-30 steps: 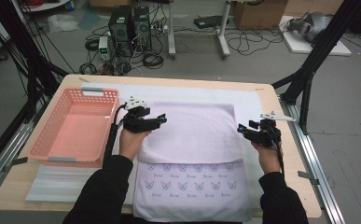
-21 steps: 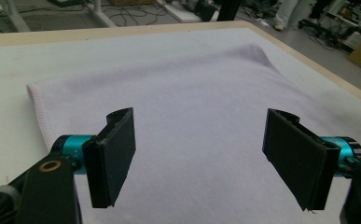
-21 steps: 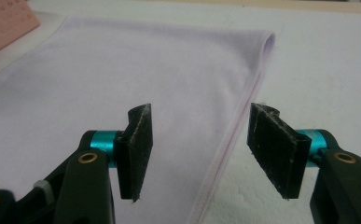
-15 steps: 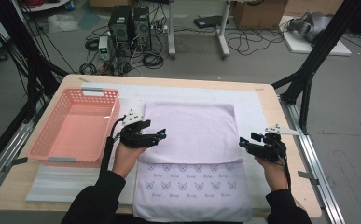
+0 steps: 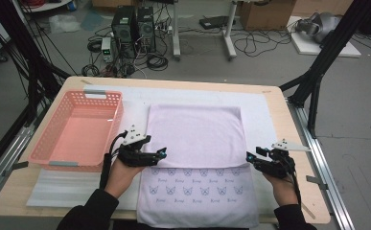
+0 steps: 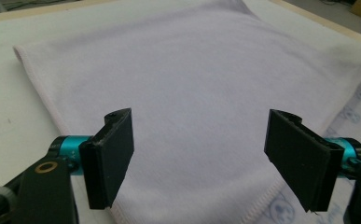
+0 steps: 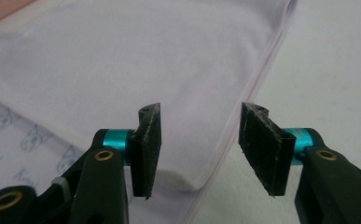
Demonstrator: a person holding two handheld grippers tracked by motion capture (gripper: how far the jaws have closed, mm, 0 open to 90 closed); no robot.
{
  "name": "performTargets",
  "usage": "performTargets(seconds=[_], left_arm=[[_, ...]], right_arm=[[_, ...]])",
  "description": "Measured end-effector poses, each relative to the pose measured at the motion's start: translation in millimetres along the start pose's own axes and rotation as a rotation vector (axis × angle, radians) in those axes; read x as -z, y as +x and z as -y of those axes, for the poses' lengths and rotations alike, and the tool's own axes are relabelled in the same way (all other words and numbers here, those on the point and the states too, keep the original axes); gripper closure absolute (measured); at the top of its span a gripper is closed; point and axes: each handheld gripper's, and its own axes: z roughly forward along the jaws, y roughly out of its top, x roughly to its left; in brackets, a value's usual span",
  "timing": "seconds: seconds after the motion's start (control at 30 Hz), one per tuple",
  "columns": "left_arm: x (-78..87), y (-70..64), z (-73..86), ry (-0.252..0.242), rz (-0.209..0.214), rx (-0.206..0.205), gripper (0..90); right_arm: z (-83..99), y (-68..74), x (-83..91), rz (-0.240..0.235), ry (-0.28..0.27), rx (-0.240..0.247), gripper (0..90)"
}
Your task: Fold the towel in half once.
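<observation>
Pale lilac terry towel, folded so that a plain upper layer lies over a lower layer printed with small blue cat faces; it rests flat on the white foam mat atop the wooden table. Left gripper sits at the fold's near-left corner, jaws spread wide, nothing between them. Right gripper sits at the near-right corner, jaws parted over the towel's hem, nothing clamped. Pink plastic basket stands left of the towel.
</observation>
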Motion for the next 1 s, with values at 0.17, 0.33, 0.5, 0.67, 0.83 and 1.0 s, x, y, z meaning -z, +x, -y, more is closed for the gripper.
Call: performTargets(seconds=[0.17, 0.33, 0.5, 0.67, 0.83, 1.0], left_arm=[[11.3, -5.1, 14.2, -0.006, 0.025, -0.023, 35.1], [19.1, -2.5, 26.8, -0.005, 0.017, -0.019, 37.1], [22.7, 0.7, 36.9, 0.017, 0.011, -0.036, 38.5], [20.3, -0.6, 42.3, 0.061, 0.025, -0.081, 51.1], [22.3, -2.0, 46.8, 0.116, 0.009, -0.139, 65.0], [17.0, 0.3, 49.7, 0.154, 0.014, -0.160, 68.0]], right_arm=[[10.2, 8.9, 0.9, -0.017, 0.036, 0.037, 50.9], [11.3, 15.2, -0.8, -0.042, 0.035, 0.071, 50.5], [11.3, 13.4, 3.9, -0.049, 0.011, 0.060, 49.2], [13.3, 12.4, 3.4, -0.059, 0.020, 0.060, 48.8], [14.1, 11.5, 6.7, -0.051, 0.010, 0.054, 47.7], [15.9, 9.5, 4.6, -0.047, 0.017, 0.045, 46.8]])
